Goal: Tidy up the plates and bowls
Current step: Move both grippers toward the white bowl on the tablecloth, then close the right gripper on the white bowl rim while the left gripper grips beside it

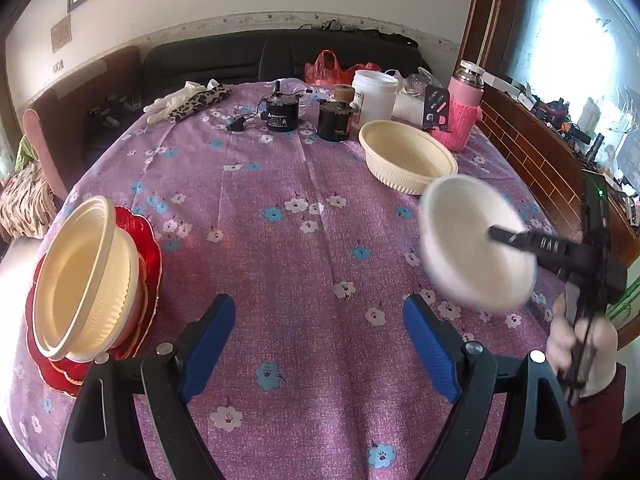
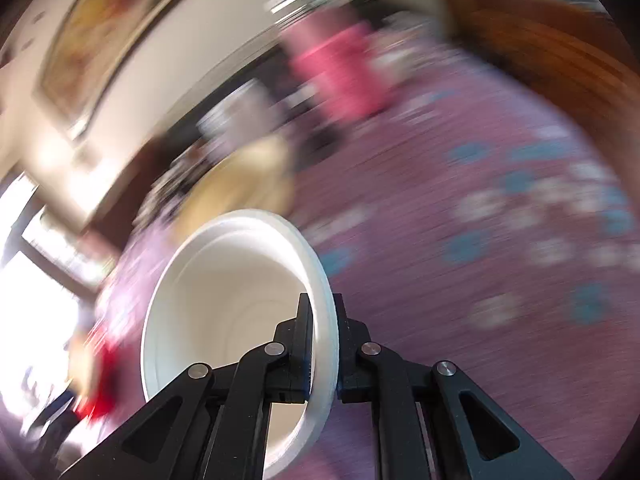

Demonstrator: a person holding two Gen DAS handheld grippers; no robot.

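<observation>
My right gripper (image 2: 324, 308) is shut on the rim of a white bowl (image 2: 224, 300), which hangs tilted above the purple flowered tablecloth (image 2: 460, 280). From the left wrist view that same white bowl (image 1: 476, 240) floats at the right, one black finger across its inside, a hand (image 1: 580, 344) behind it. My left gripper (image 1: 320, 324) stands open over bare cloth with nothing between its blue pads (image 1: 210, 340). At the left edge, cream bowls (image 1: 80, 280) lean stacked on red scalloped plates (image 1: 144, 240). Another cream ribbed bowl (image 1: 406, 158) sits upright at the far right.
At the table's far end stand two small black motors (image 1: 280, 114), a white tub (image 1: 374, 92), a pink bottle in a knit sleeve (image 1: 464, 108), a red bag (image 1: 332, 66) and gloves (image 1: 180, 100). A brick-patterned ledge (image 1: 532, 148) runs along the right.
</observation>
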